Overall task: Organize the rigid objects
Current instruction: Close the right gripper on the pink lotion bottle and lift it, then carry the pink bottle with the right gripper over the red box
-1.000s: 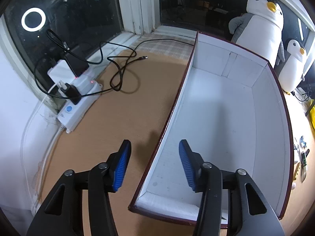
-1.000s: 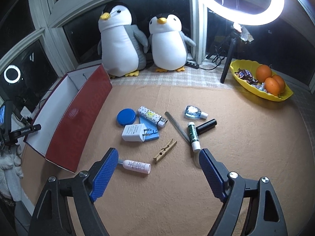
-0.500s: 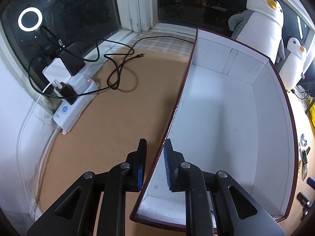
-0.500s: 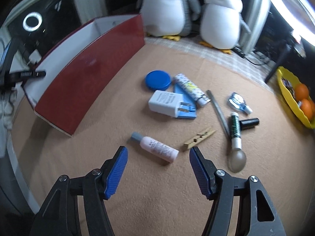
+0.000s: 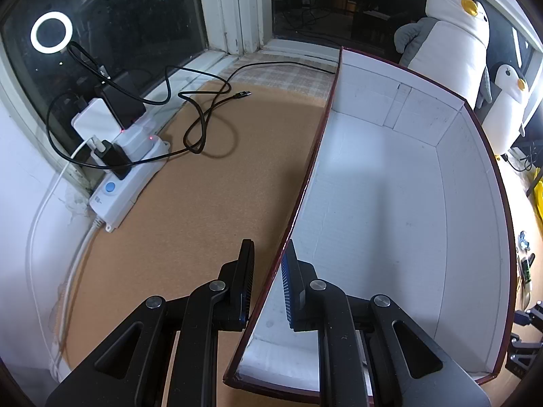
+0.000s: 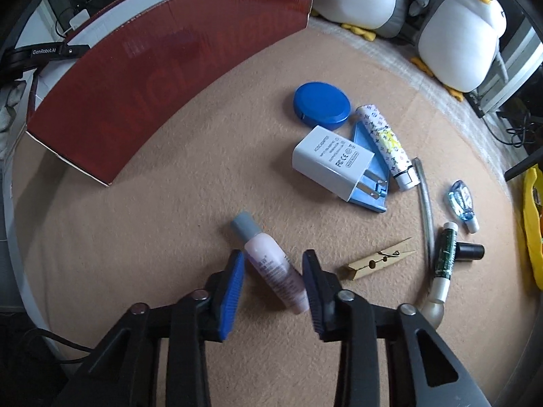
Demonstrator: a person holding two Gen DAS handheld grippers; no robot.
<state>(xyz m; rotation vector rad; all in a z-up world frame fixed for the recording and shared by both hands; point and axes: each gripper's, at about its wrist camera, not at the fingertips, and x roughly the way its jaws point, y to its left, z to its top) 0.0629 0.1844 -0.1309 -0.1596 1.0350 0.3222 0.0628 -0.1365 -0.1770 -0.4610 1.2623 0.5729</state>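
A red box with a white inside (image 5: 471, 186) stands at the left of the tan mat, and my left gripper (image 5: 269, 281) is shut on its near left wall. In the right wrist view the same box (image 6: 169, 68) shows its red outer wall. A small pink bottle with a grey cap (image 6: 271, 268) lies slanted on the mat. My right gripper (image 6: 273, 256) points steeply down over it. Its jaws are closing, and both pads touch the bottle's sides.
To the right of the bottle lie a blue round lid (image 6: 321, 103), a white charger (image 6: 331, 161), a patterned tube (image 6: 385, 142), a clothespin (image 6: 380, 259) and several small tubes. Two plush penguins (image 6: 461, 34) stand at the back. A power strip (image 5: 125, 176) and a black cable (image 5: 203, 125) lie left of the box.
My left gripper shut on the box wall and has held still since. My right gripper came down and rolled over the pink bottle, and its jaws narrowed around it.
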